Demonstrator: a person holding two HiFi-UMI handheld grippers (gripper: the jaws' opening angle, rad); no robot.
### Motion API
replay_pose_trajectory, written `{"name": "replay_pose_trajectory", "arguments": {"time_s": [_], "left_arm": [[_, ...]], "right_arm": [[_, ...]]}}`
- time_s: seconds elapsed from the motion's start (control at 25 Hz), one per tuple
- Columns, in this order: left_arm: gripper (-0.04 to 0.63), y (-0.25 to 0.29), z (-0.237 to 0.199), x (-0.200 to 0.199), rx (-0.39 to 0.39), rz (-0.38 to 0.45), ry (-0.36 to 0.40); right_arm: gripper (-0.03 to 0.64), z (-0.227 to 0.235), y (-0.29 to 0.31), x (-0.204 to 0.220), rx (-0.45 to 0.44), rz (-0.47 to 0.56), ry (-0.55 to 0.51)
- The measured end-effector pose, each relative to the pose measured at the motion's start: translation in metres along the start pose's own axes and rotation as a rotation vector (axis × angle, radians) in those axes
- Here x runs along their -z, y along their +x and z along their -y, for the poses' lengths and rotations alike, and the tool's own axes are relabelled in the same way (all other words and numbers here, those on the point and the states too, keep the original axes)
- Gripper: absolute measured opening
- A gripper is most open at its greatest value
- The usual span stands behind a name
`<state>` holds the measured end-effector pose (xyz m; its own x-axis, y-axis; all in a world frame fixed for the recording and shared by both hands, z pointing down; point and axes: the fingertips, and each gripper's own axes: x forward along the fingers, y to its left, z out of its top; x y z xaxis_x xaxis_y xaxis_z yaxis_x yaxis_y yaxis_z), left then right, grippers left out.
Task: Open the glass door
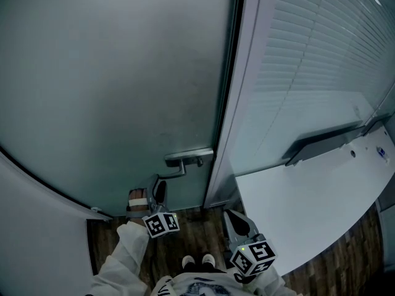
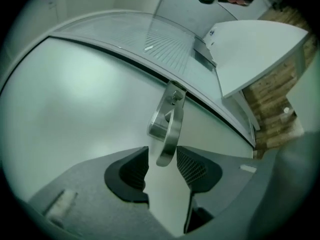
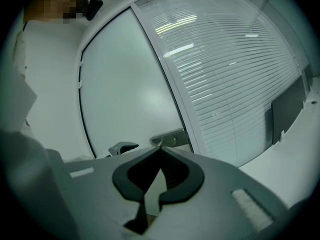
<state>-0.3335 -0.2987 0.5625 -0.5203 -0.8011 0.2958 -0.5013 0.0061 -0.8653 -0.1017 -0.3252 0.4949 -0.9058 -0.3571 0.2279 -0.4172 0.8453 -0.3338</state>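
Observation:
The frosted glass door (image 1: 123, 73) is closed, with a metal lever handle (image 1: 185, 160) near its right edge. My left gripper (image 1: 157, 193) sits just below that handle, open. In the left gripper view the free end of the handle (image 2: 169, 129) hangs between the tips of the left gripper (image 2: 162, 166), with a gap on both sides. My right gripper (image 1: 237, 224) is held lower and to the right, away from the door, its tips together and empty. The right gripper view shows the right gripper (image 3: 160, 151), the handle (image 3: 170, 138) and the left gripper (image 3: 122, 147) beyond.
A pale door frame (image 1: 237, 103) stands right of the door, then a glass panel with blinds (image 1: 321, 54). A white desk top (image 1: 308, 208) juts out at the lower right. A white wall (image 1: 37, 227) is at the left. Wood floor (image 1: 197, 233) lies underfoot.

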Motion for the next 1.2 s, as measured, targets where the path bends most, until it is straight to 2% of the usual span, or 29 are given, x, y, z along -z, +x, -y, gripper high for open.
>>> {"name": "replay_pose_trajectory", "arguments": {"time_s": [0.2,0.24,0.28,0.36,0.44,0.52,0.72,0.8,0.88,1.2], "left_arm": [[0.183,0.020,0.005,0.008,0.002,-0.034,0.123],[0.177,0.021,0.005,0.010,-0.006,-0.041,0.137],[0.128,0.022,0.004,0.011,-0.022,-0.043,0.148],[0.121,0.023,0.004,0.012,-0.057,-0.036,0.144],[0.122,0.024,0.004,0.012,-0.091,-0.031,0.097],[0.124,0.025,0.004,0.013,-0.113,-0.040,0.015],[0.130,0.035,0.025,0.023,-0.097,-0.099,-0.305],[0.130,0.034,0.028,0.023,-0.090,-0.114,-0.392],[0.129,0.032,0.028,0.022,-0.089,-0.123,-0.412],[0.129,0.005,0.043,0.024,-0.077,-0.133,-0.404]], "right_arm": [[0.005,-0.001,0.001,0.000,-0.005,-0.008,0.000],[0.005,-0.001,0.001,0.001,-0.007,-0.010,0.000],[0.005,-0.001,0.001,0.001,-0.008,-0.012,0.000],[0.005,0.001,0.003,0.003,-0.010,-0.016,0.001],[0.005,0.002,0.003,0.004,-0.011,-0.023,0.002],[0.005,0.002,0.005,0.005,-0.016,-0.031,0.004],[0.005,-0.005,0.009,0.007,-0.047,-0.052,-0.002],[0.005,-0.009,0.008,0.004,-0.057,-0.056,-0.003],[0.005,-0.010,0.007,0.003,-0.059,-0.060,-0.003],[0.005,-0.007,0.002,0.011,-0.065,-0.051,0.012]]}}
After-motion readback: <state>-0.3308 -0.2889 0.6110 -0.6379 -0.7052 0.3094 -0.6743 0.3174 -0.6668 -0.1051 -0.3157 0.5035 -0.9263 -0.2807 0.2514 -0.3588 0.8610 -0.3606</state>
